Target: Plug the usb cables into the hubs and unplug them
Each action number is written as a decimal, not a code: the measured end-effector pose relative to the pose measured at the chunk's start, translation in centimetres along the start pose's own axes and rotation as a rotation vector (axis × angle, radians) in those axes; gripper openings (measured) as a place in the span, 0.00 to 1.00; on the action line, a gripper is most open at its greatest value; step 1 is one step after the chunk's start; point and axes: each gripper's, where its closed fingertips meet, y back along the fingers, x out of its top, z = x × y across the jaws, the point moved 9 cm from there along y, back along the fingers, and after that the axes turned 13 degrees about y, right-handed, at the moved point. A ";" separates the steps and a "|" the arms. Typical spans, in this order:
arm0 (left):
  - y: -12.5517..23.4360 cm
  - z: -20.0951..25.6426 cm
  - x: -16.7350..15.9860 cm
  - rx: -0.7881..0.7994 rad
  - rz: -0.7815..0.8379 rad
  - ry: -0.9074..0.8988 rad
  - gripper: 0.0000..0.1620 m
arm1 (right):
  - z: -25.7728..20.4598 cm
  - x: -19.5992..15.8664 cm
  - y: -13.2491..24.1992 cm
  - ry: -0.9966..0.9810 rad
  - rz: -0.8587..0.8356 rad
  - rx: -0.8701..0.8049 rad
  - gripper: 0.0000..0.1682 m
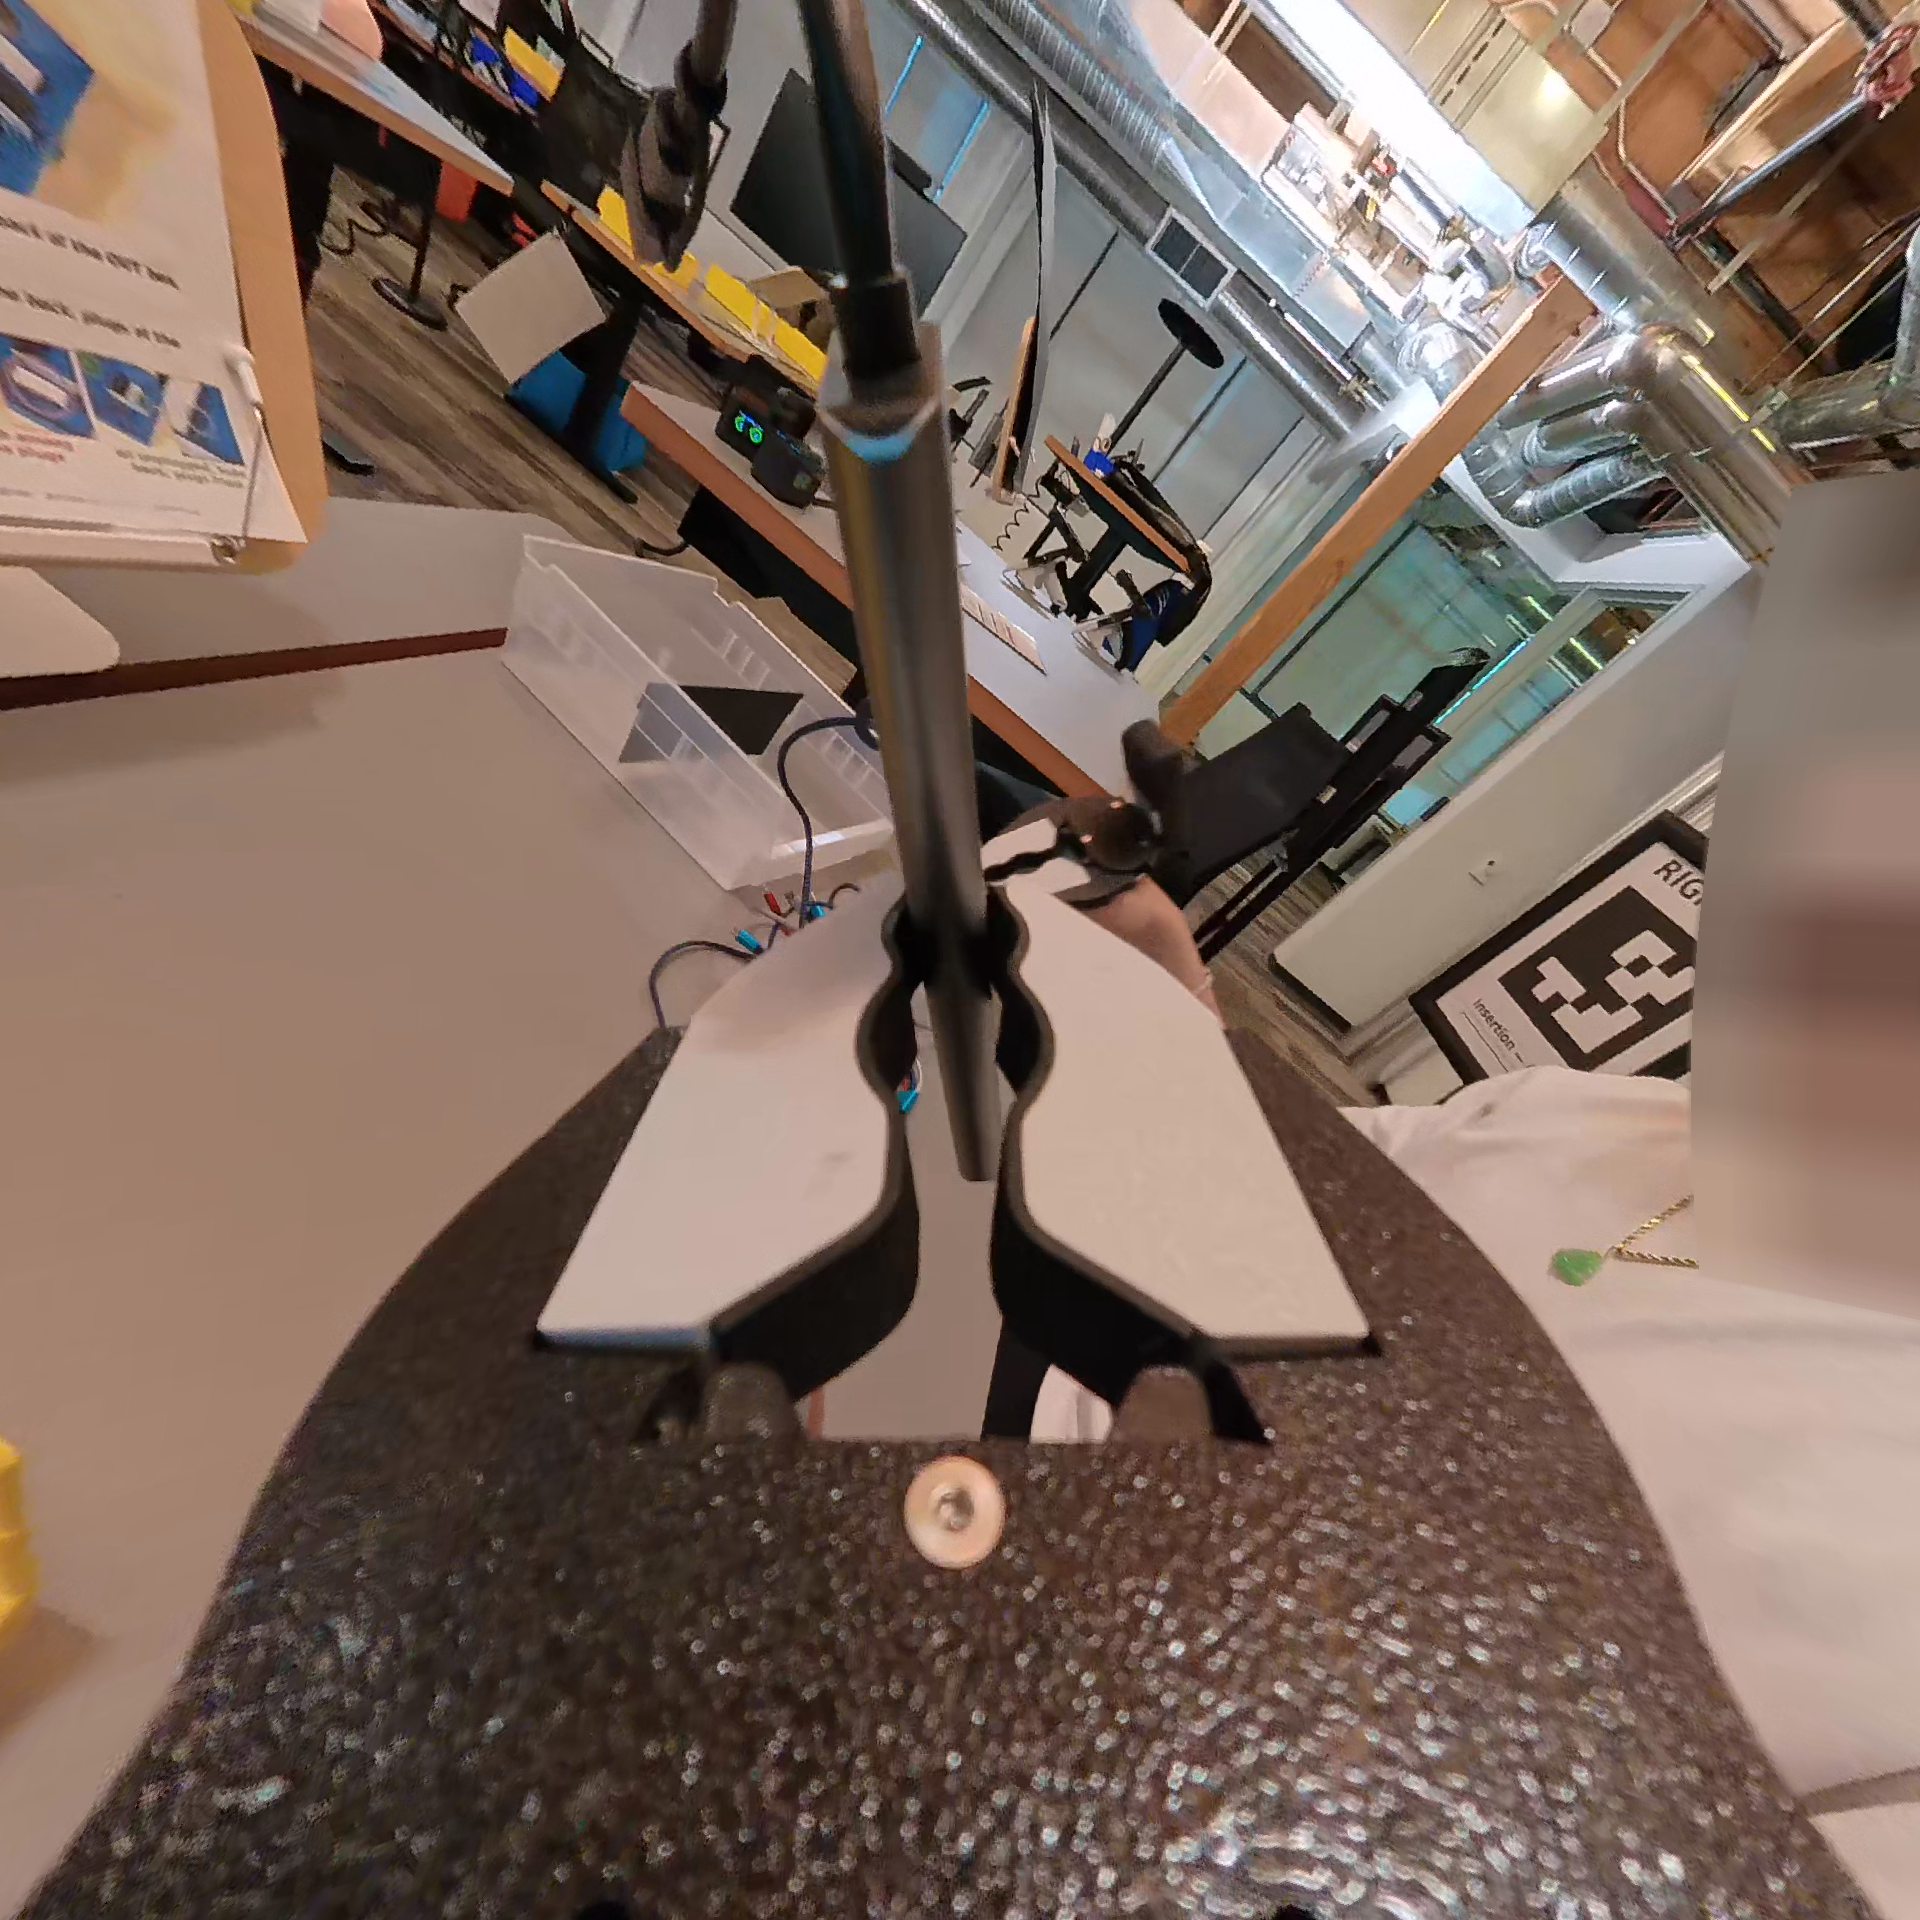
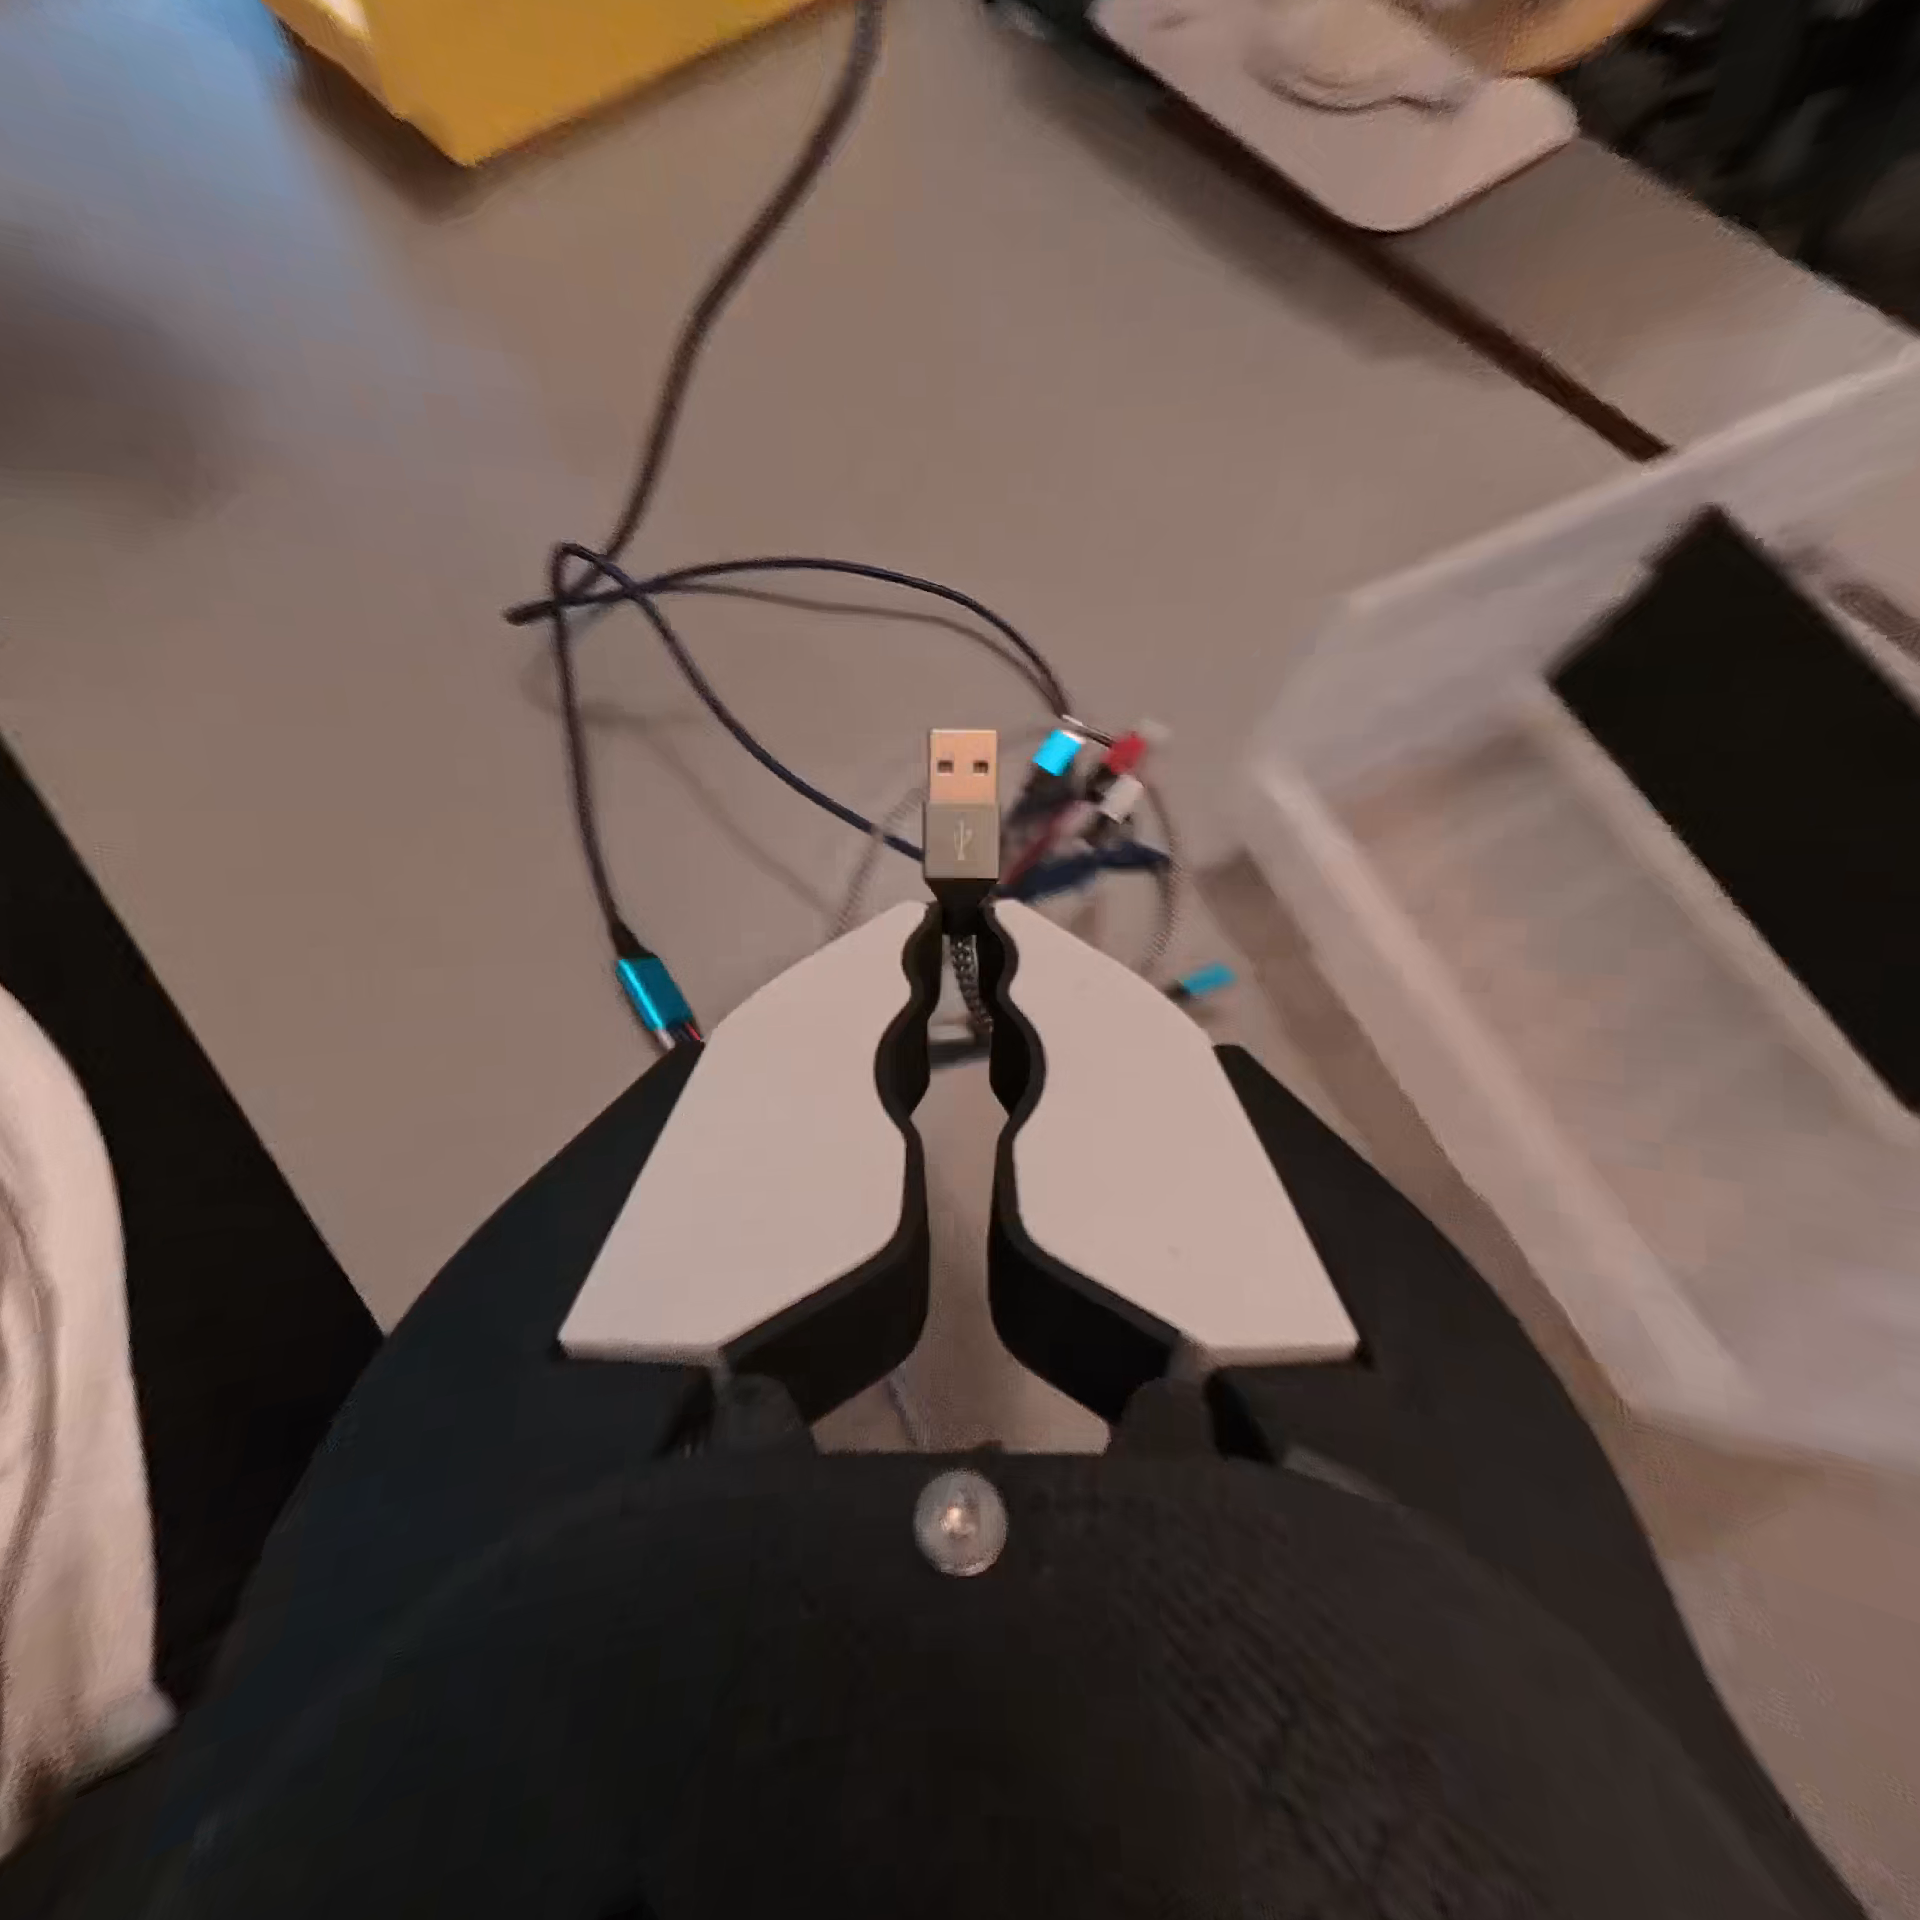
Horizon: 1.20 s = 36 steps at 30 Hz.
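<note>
My left gripper is shut on a slim grey USB hub, held edge-on and raised off the table; a black cable leaves the hub's far end. My right gripper is shut on a braided USB cable just behind its grey plug; the metal connector sticks out past the fingertips, above the table. The right gripper also shows small in the left wrist view, beyond the hub. A tangle of other cables with blue and red plugs lies on the table below.
A clear plastic bin holding a black item stands on the grey table; it also shows in the right wrist view. A yellow box sits at the far side. A person in white is at the right. Tip to tip, the grippers are about 40 cm apart.
</note>
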 end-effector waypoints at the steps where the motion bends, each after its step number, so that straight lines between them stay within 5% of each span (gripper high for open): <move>1: -0.3 -0.2 -0.2 -0.003 -0.008 0.008 0.06 | -0.6 0.3 -1.7 0.042 0.001 0.035 0.04; 4: -1.1 -0.6 -0.7 -0.004 -0.035 0.022 0.06 | -0.8 0.9 -5.1 0.163 -0.161 0.025 0.04; 9: -1.5 -1.1 -1.7 -0.012 -0.059 0.027 0.06 | -0.5 3.5 -7.4 -0.030 -0.140 -0.032 0.09; 15: -1.6 -1.9 -1.9 -0.038 -0.049 0.051 0.06 | -1.8 2.1 -11.9 -0.052 -0.337 -0.048 0.23; 23: -0.7 -2.4 -2.4 -0.037 -0.067 0.056 0.06 | -2.3 2.0 -12.3 0.057 -0.354 -0.023 0.29; 25: -0.6 -2.7 -2.4 -0.046 -0.054 0.063 0.06 | -2.5 1.5 -13.1 0.064 -0.386 0.004 0.25; 27: -0.5 -2.9 -2.4 -0.056 -0.042 0.069 0.06 | -2.6 1.1 -13.5 0.093 -0.418 -0.003 0.08; 29: -0.5 -3.1 -2.5 -0.062 -0.038 0.076 0.06 | -2.8 1.3 -13.5 0.104 -0.389 0.004 0.03; 33: -0.3 -3.1 -2.5 -0.053 -0.042 0.073 0.06 | -2.3 2.6 -11.7 0.071 -0.269 -0.024 0.02; 36: -0.3 -2.9 -2.4 -0.050 -0.044 0.066 0.06 | -1.5 4.7 -7.8 0.044 -0.017 -0.018 0.02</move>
